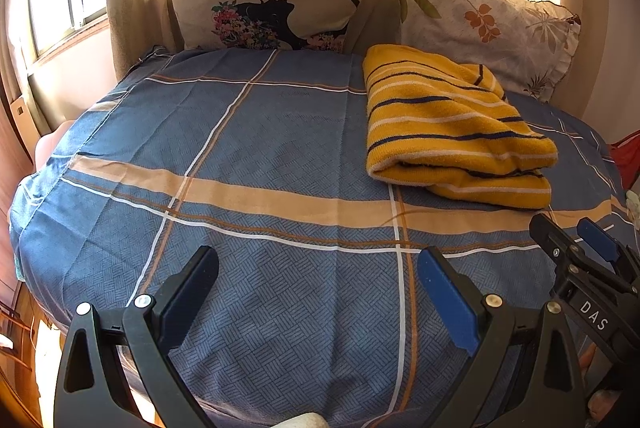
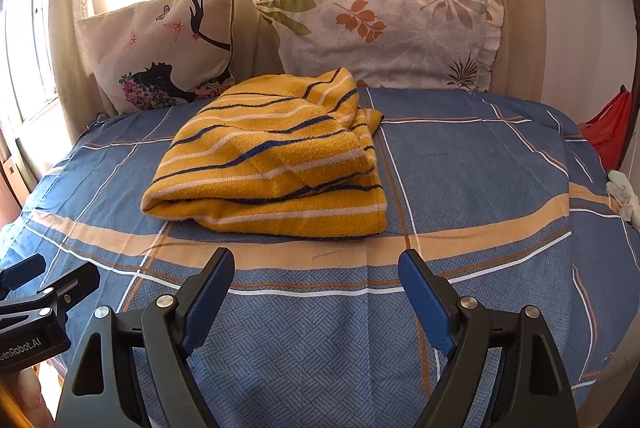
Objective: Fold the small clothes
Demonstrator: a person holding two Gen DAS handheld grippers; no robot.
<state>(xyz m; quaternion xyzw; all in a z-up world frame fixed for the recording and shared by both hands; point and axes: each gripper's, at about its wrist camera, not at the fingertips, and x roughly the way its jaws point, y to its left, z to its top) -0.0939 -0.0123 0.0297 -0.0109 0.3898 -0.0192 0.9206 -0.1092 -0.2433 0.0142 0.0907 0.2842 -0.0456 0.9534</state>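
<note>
The right gripper (image 2: 316, 272) is wide open and holds nothing. The left gripper (image 1: 318, 270) is wide open and empty too. The yellow striped top (image 2: 268, 160) lies on the blue bed sheet (image 2: 480, 188), just ahead of the right gripper and ahead and to the right of the left one. It looks folded over already. Next, I think, both grippers must reach forward and pinch its near edge.

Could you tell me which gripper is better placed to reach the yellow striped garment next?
Probably the right gripper: the yellow striped garment lies almost straight ahead of its open fingers, while it sits off to the right of the left gripper.
</note>
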